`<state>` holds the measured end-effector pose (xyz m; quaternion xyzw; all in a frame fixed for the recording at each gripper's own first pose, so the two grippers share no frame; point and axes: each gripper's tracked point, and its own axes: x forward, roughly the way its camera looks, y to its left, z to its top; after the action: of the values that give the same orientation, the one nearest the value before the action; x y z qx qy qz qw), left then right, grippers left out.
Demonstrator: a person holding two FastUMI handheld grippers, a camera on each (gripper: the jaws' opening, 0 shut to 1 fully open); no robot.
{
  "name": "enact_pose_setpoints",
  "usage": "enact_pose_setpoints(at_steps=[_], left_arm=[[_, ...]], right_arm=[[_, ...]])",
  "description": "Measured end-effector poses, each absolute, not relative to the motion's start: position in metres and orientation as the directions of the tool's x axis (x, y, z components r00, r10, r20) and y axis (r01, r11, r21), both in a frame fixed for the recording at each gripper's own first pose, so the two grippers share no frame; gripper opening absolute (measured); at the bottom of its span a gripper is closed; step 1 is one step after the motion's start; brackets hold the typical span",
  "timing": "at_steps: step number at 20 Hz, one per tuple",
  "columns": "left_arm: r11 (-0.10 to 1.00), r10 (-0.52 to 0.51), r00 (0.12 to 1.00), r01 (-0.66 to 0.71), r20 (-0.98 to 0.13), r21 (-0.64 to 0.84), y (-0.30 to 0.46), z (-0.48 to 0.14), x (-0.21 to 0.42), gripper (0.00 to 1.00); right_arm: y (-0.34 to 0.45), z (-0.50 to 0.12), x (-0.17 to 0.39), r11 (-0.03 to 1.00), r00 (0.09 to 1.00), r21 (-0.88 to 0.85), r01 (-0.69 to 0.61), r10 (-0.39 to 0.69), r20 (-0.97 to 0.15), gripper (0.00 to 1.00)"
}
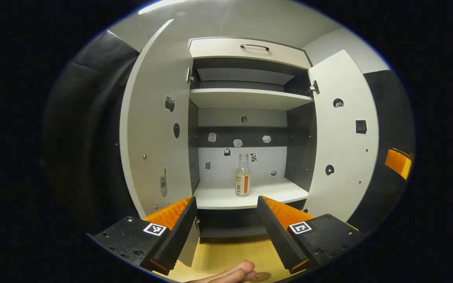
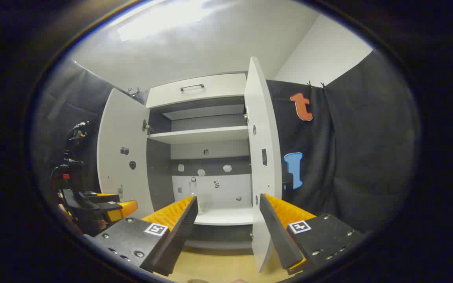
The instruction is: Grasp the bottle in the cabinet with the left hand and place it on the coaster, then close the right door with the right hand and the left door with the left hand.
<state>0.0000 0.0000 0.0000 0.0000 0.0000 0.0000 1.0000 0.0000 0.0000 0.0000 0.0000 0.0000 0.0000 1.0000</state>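
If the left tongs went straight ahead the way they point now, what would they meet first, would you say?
Most likely the bottle: it stands upright on the cabinet's lower shelf, between the open left tongs in the left gripper view, with nothing nearer in line. Depth is hard to judge.

clear bottle (image 1: 243,175) (orange-and-white label), white cabinet (image 1: 250,98), black handle (image 1: 254,46)

Bright overhead ceiling light (image 2: 159,19); sharp centre; fisheye-bent, dim edges.

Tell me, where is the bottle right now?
In the left gripper view, the bottle stands upright on the cabinet's lower shelf, near its middle, between both open doors.
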Motion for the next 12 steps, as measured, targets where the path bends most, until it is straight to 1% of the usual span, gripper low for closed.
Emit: enact_pose_setpoints(at_steps=[3,4,5,8,9,10,11,12], left_arm=[[1.000,-0.009,1.000,0.009,0.002,-0.003,0.001,-0.003,0.013,0.98],[1.000,-0.013,1.000,0.013,0.001,-0.005,0.002,-0.005,0.017,0.98],[1.000,-0.018,1.000,0.018,0.001,-0.007,0.002,-0.006,0.021,0.98],[1.000,-0.023,1.000,0.023,-0.006,-0.009,0.004,-0.010,0.033,0.98],[1.000,-0.027,1.000,0.026,-0.006,-0.011,0.005,-0.010,0.037,0.98],[0.999,-0.031,1.000,0.031,-0.006,-0.014,0.006,-0.011,0.039,0.98],[0.999,-0.033,0.999,0.033,-0.004,-0.015,0.006,-0.011,0.043,0.98],[0.999,-0.035,0.999,0.035,-0.004,-0.011,0.006,-0.013,0.046,0.98]], right_arm=[[0.007,-0.006,0.010,1.000,1.000,-0.008,-0.010,0.010,-0.005,0.96],[0.010,-0.006,0.014,1.000,1.000,0.000,-0.019,0.019,-0.007,0.93],[0.013,-0.008,0.018,1.000,1.000,0.005,-0.024,0.024,-0.010,0.93],[0.012,-0.013,0.029,1.000,1.000,-0.022,-0.011,0.011,-0.014,0.92],[0.013,-0.015,0.032,0.999,1.000,-0.034,-0.008,0.007,-0.016,0.99],[0.014,-0.017,0.035,0.999,1.000,-0.041,-0.010,0.010,-0.016,0.93],[0.017,-0.019,0.038,0.999,1.000,-0.043,-0.014,0.013,-0.020,0.93],[0.017,-0.022,0.040,0.999,1.000,-0.042,-0.013,0.012,-0.024,0.96]])
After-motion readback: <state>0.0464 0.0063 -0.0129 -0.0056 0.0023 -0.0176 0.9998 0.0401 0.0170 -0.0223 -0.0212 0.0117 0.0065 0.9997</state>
